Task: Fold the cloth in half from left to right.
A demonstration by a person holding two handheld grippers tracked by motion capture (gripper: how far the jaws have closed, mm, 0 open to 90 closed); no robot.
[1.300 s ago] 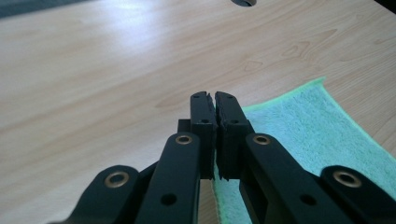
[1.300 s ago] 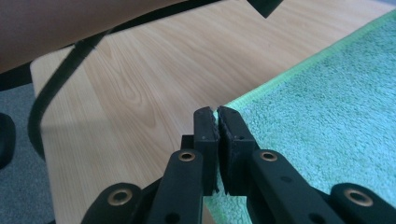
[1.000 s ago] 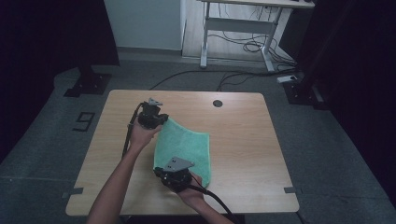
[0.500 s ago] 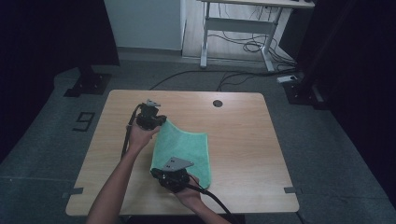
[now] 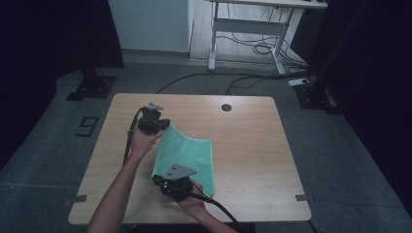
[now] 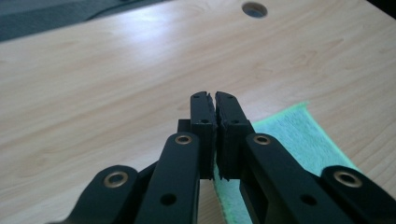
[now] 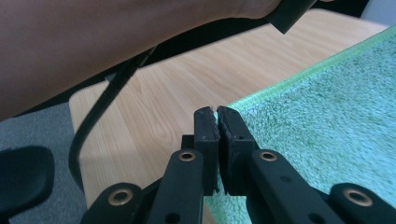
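Setting: dim room, grey floor; a light wooden table (image 5: 243, 145) with a round cable hole (image 5: 226, 107) near its far edge.
Cloth: a green towel (image 5: 187, 153) lies on the table's near-left half, its far-left corner lifted and curling off the wood.
Left gripper (image 5: 163, 127): jaws pressed together on the towel's raised far corner; in the left gripper view (image 6: 215, 100) green cloth shows just below the closed pads.
Right gripper (image 5: 167, 180): jaws clamped on the towel's near-left corner, cloth edge pinched between the pads in the right gripper view (image 7: 215, 112).
Person: both forearms enter from the near edge.
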